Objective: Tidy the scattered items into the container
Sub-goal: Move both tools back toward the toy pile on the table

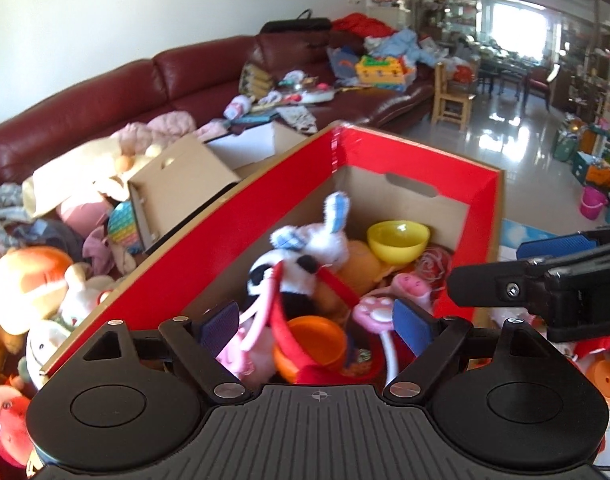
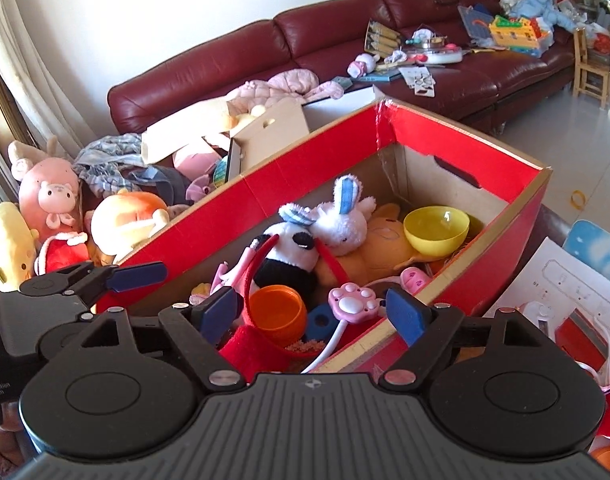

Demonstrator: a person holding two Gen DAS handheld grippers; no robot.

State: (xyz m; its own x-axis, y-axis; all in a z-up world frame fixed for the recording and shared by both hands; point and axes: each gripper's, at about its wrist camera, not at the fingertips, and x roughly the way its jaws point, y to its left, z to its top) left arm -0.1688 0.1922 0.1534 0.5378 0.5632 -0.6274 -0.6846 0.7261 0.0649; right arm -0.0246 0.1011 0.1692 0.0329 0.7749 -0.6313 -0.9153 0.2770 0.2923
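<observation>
Both the left gripper (image 1: 317,326) and right gripper (image 2: 315,312) are spread wide, empty, above the red box (image 2: 305,168). They are best lifted clear of the orange cup (image 2: 279,312) before the plush toys (image 2: 125,224) outside are fetched.

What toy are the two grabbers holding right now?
None. The left gripper and right gripper are both open and empty above the red box of toys.

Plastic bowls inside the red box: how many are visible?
2: a yellow bowl near the far end of the red box, an orange bowl near the grippers. Toys may hide others.
</observation>
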